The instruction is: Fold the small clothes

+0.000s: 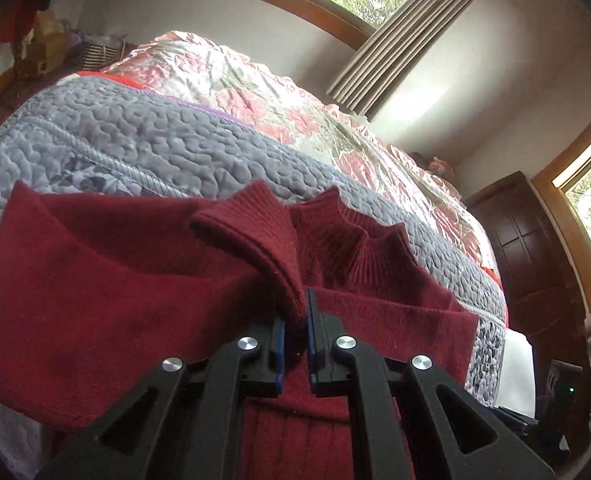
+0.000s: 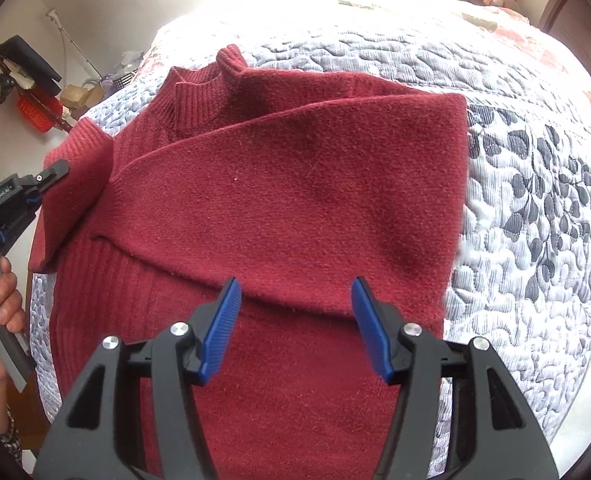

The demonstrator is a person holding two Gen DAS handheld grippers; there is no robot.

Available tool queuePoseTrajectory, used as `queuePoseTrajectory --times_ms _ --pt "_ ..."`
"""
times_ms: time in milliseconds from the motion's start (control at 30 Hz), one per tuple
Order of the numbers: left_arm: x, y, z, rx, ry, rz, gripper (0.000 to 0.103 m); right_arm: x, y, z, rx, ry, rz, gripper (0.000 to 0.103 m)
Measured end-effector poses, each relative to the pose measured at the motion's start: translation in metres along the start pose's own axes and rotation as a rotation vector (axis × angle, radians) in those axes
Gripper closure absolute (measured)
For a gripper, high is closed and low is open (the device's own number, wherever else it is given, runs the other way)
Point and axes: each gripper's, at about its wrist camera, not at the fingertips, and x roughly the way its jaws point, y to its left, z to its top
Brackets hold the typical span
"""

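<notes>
Sweater: flat on quilt on the bed, collar at far end.
Right sleeve: folded across chest.
Left cuff: raised, between left tool pads.
Right tool: above hem.

Left claw: black plastic linkage arms with triangular cut-outs, round silver pivot screws, blue pads on the fingers. Right claw: same black frame and silver screws, ribbed blue pads. Seen from the right wrist, the left tool has a grey handle and small white lettering, unreadable.
</notes>
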Motion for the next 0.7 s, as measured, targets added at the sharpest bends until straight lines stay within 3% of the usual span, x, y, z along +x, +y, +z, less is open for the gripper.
queuePoseTrajectory --times_ms 167,300,400,500,567,633,700 --pt "0.034 -0.004 -0.022 0.026 0.087 -0.001 0.092 0.015 -0.014 0.0 0.032 0.027 0.01 0.046" --pt "0.051 -0.011 -0.042 0.085 0.191 -0.092 0.082 0.025 -0.019 0.0 0.055 0.047 0.012 0.046" --pt "0.046 -0.023 -0.053 0.194 0.245 -0.149 0.073 0.028 -0.02 0.0 0.059 0.052 0.008 0.046" --pt "0.027 -0.015 -0.049 0.183 0.25 -0.173 0.071 0.023 -0.017 0.003 0.059 0.037 0.02 0.046" --pt "0.008 -0.003 -0.04 0.165 0.214 -0.122 0.065 0.021 -0.011 0.007 0.045 0.036 0.052 0.046" --pt "-0.011 0.016 -0.027 0.156 0.173 -0.005 0.061 0.019 0.002 0.013 0.02 0.032 0.063 0.045" --pt "-0.028 0.037 -0.012 0.159 0.125 0.158 0.059 0.019 0.019 0.02 0.0 0.031 0.086 0.045"
